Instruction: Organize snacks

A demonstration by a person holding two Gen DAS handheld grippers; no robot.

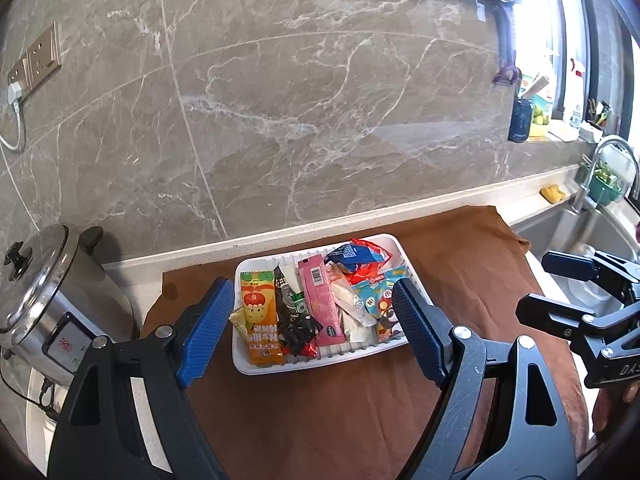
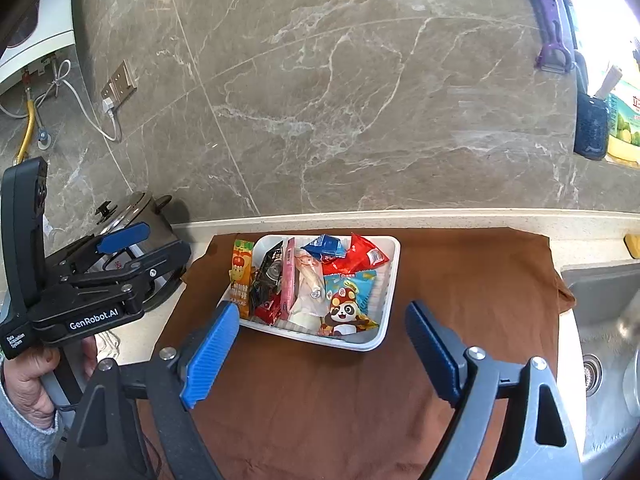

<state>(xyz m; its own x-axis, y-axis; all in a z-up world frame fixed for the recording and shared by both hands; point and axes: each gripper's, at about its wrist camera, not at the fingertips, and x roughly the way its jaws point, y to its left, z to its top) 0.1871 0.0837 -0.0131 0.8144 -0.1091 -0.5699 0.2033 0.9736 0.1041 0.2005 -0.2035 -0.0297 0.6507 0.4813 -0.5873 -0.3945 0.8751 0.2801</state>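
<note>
A white tray (image 1: 320, 364) (image 2: 360, 346) lies on a brown cloth (image 1: 340, 408) (image 2: 320, 400) and holds several snack packets. Among them are an orange one (image 1: 260, 316) (image 2: 241, 272), a black one (image 1: 294, 312), a pink one (image 1: 322, 300) (image 2: 288, 280), a panda-print one (image 2: 348, 304) and a red one (image 2: 360, 258). My left gripper (image 1: 312, 286) (image 2: 164, 242) is open above the tray's near left side and holds nothing. My right gripper (image 2: 322, 308) (image 1: 534, 285) is open above the near right side, also holding nothing.
A steel electric pot (image 1: 52, 304) (image 2: 132, 216) stands left of the cloth, its cord plugged into a wall socket. A sink (image 2: 608, 320) with a faucet (image 1: 612, 168) lies to the right. The marble wall rises just behind the tray. A hand (image 2: 28, 380) grips the left tool.
</note>
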